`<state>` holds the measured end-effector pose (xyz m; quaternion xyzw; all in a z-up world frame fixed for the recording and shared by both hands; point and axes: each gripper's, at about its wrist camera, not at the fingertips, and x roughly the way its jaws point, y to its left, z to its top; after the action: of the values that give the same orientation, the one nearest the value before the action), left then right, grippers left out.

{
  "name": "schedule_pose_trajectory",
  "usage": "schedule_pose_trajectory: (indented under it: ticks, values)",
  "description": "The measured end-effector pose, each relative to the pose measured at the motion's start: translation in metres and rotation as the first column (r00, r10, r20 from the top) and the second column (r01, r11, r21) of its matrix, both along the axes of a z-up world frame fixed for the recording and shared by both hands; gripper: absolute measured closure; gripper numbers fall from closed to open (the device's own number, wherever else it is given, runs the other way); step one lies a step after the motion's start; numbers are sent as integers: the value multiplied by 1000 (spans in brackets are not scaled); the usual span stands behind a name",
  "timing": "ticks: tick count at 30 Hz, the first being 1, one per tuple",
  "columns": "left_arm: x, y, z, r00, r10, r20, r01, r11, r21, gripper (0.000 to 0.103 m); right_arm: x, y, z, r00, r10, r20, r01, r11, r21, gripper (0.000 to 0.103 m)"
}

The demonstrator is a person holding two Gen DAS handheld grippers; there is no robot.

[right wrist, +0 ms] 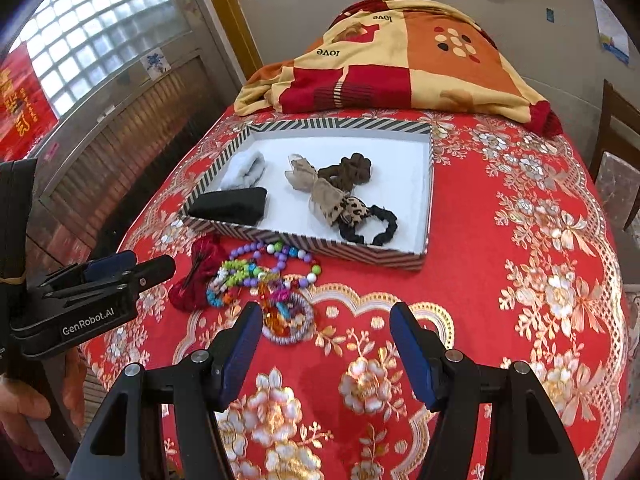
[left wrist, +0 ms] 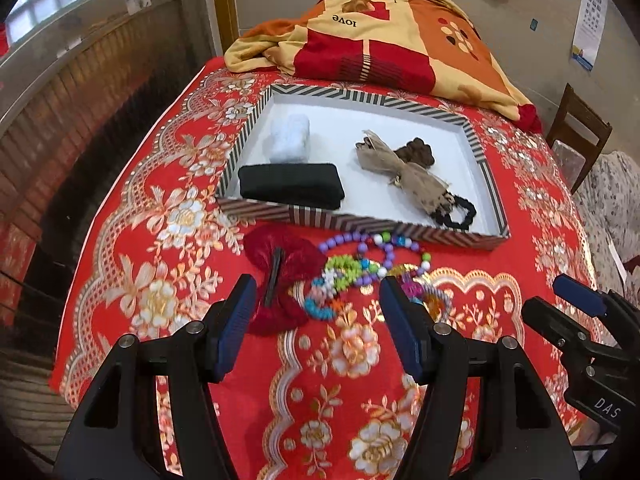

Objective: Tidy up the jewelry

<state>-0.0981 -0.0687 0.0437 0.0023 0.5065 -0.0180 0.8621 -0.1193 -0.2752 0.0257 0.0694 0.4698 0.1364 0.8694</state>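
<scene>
Both tools wide open, empty, over the table

I read "GenRobot.AI" on my left tool (right wrist: 120, 270), "love" on the far blanket (right wrist: 400, 52); right tool (right wrist: 326, 320) near the bead pile (right wrist: 264, 276).

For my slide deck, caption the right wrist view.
Open right tool hovers before tangled bead jewelry beside the striped tray.

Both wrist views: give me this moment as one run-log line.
left gripper: open, empty, over beads | right gripper: open, empty | bow: on cloth beside beads | box: holds scrunchies
</scene>
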Motion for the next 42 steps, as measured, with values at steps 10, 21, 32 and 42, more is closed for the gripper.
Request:
schedule_pose_trajectory:
  ticks: [10,21,32,42]
  values:
    - [-27,-5,4,1000,6,15,-6,1000,16,39,-23,-4,0,1000,12,4,-12,1000,1,39]
    - [-40,-9,2,1000,7,14,-7,1000,23,39,-34,-3,1,1000,30,5,-30,999,-11,39]
    - [-39,-7,0,1000,8,6,-8,1000,25,39,-31,-1,-1,999,39,-1,-39,999,-10,38]
    - [-36,-4,-5,1000,16,-3,-16,1000,26,39,-27,0,-5,999,41,-16,-41,999,-5,38]
